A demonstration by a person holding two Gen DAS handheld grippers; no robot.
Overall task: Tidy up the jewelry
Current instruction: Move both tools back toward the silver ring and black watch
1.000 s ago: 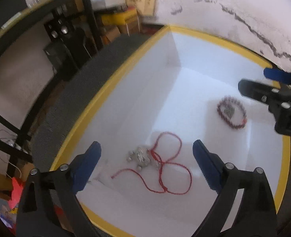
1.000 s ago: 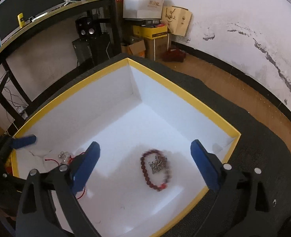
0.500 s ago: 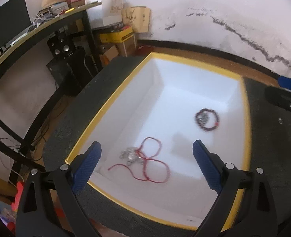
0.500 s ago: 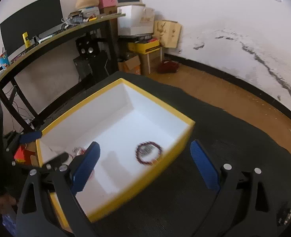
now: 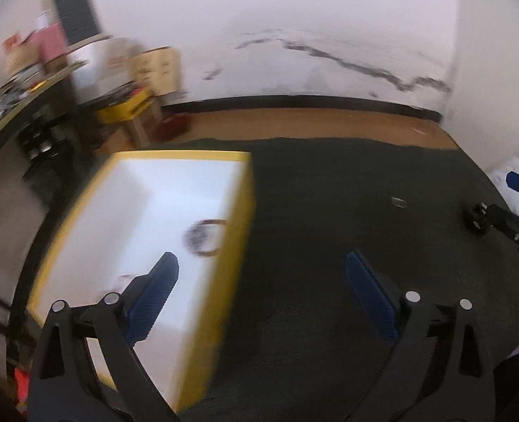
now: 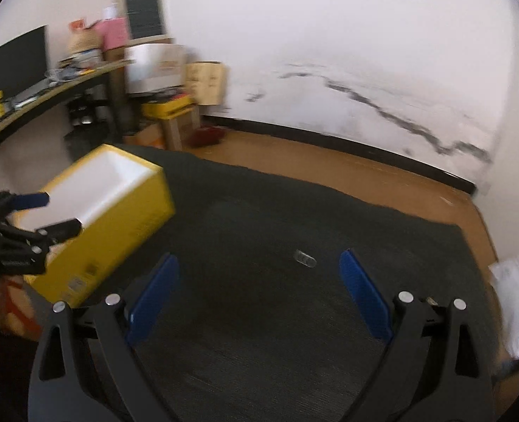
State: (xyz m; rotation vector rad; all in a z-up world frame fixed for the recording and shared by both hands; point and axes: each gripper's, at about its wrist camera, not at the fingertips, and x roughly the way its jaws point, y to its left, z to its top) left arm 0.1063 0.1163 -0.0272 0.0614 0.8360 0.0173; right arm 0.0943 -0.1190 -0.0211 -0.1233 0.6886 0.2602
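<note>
A dark mat (image 6: 294, 316) is spread over the wooden floor (image 6: 365, 165); a yellow box (image 5: 238, 246) with a white interior is set on the mat's left part; both views are smeared by motion blur. The left gripper (image 5: 263, 292) is held with its blue pads wide apart and empty, its left pad over the box's near edge; the right gripper (image 6: 259, 292) is likewise spread apart and empty, over bare mat. A beaded bracelet (image 5: 206, 239) is seen inside the box, near its right wall; a small clear item (image 6: 305, 258) lies on the mat, well apart from the box, too blurred to identify.
</note>
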